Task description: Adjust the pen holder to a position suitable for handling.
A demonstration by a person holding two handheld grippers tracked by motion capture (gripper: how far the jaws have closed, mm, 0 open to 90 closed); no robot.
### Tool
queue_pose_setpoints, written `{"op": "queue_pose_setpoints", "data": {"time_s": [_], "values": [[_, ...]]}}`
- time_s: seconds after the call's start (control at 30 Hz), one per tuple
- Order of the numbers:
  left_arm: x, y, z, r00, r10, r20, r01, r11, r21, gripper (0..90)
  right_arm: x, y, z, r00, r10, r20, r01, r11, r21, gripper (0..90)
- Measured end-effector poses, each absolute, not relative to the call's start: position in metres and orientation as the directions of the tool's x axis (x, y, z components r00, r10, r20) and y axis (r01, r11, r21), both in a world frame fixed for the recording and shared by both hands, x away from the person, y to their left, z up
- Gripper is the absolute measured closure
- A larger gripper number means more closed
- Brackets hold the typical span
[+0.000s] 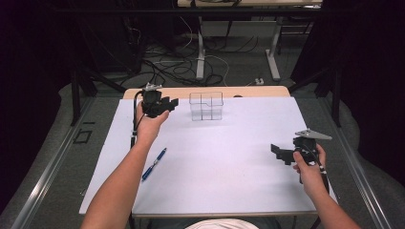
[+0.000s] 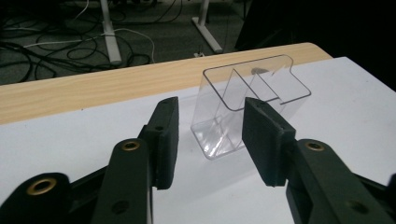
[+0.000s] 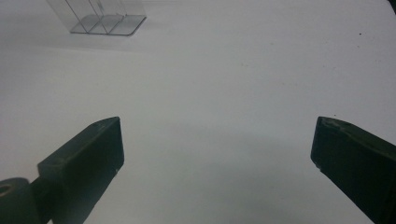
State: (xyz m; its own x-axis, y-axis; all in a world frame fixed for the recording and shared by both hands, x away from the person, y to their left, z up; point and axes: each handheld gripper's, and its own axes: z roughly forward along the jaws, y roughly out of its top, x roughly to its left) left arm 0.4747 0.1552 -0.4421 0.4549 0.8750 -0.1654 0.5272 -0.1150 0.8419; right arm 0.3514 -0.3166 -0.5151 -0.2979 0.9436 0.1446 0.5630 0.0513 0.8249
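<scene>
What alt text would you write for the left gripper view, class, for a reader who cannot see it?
Two black jaws of the left gripper stand apart, nothing between them, aimed at a clear plastic organizer with dividers standing upright on the white table cover. Behind it run the table's wooden edge and floor cables.

Clear plastic organizer [image 1: 206, 106], blue pen [image 1: 154, 163], black grippers – left [image 1: 167, 104], right [image 1: 282, 153] – on a white sheet [image 1: 224, 162] over light wood.
</scene>
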Motion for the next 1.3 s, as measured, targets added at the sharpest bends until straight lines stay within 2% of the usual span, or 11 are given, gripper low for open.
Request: {"op": "queue_pose_setpoints", "data": {"time_s": [0.23,0.4,0.83,1.03,1.3], "values": [[0.456,0.160,-0.444,0.455,0.876,-0.158,0.527,-0.123,0.841,42.5,0.351,-0.317,-0.514,-0.288,0.947,0.144,0.563,0.046,0.825,2.3],[0.443,0.164,-0.445,0.452,0.883,-0.123,0.521,-0.150,0.840,38.2,0.351,-0.317,-0.514,-0.287,0.947,0.143,0.561,0.045,0.827,2.4],[0.410,0.187,-0.454,0.425,0.887,-0.179,0.556,-0.100,0.825,28.7,0.350,-0.317,-0.514,-0.280,0.949,0.146,0.563,0.039,0.825,2.4],[0.397,0.200,-0.462,0.410,0.901,-0.145,0.561,-0.123,0.819,24.0,0.351,-0.316,-0.514,-0.284,0.948,0.142,0.563,0.045,0.825,2.4],[0.388,0.207,-0.465,0.409,0.898,-0.160,0.587,-0.124,0.800,16.0,0.351,-0.314,-0.514,-0.290,0.947,0.136,0.563,0.054,0.825,2.4]]}}
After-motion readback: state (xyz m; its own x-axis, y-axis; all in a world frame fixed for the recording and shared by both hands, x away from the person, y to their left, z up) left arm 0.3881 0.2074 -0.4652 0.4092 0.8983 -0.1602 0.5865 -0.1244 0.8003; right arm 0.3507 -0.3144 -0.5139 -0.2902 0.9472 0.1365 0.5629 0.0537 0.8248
